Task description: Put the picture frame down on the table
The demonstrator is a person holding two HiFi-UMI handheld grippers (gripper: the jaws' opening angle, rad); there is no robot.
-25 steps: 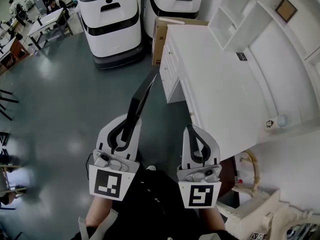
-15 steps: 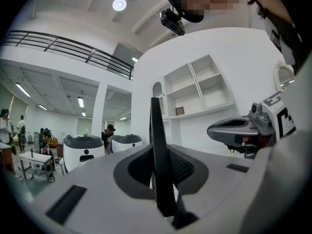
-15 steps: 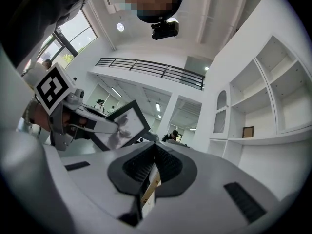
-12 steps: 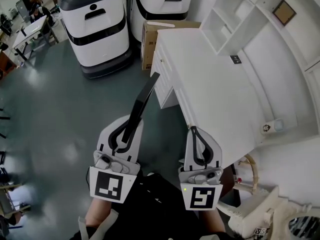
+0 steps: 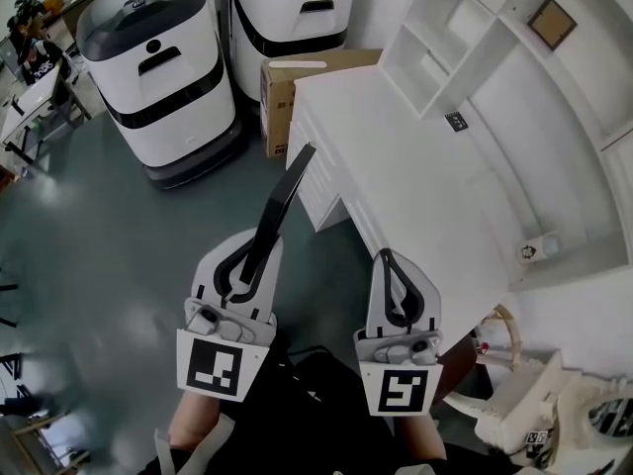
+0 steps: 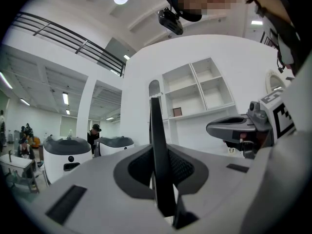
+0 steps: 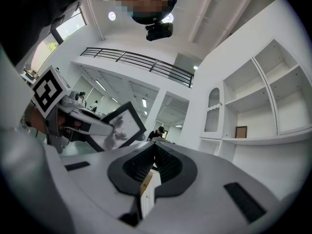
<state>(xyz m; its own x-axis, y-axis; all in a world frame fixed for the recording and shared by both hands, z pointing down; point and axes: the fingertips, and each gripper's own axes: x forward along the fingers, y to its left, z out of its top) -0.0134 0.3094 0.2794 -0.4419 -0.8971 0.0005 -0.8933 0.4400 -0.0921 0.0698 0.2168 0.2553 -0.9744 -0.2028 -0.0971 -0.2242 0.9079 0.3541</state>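
Note:
My left gripper (image 5: 255, 250) is shut on the lower end of a black picture frame (image 5: 282, 196). The frame sticks up and forward, its top corner near the white table's (image 5: 415, 186) left edge. In the left gripper view the frame (image 6: 157, 145) stands edge-on between the closed jaws. My right gripper (image 5: 391, 262) is shut with nothing in it, just off the table's near corner. The right gripper view shows its jaws (image 7: 155, 156) pressed together, and to the left the frame's pale picture face (image 7: 121, 126) held by the left gripper (image 7: 73, 121).
Two white-and-black machines (image 5: 153, 62) (image 5: 297, 8) stand on the grey floor beyond, a cardboard box (image 5: 297, 82) beside the table. A white shelf unit (image 5: 440, 38) sits on the table's far part, with a small brown frame (image 5: 551, 23) higher up. A small black item (image 5: 456, 120) lies on the tabletop.
The head view has shifted: the table, box and machines sit further left and lower in view. Both grippers keep the same pose, and the frame stays in the left one.

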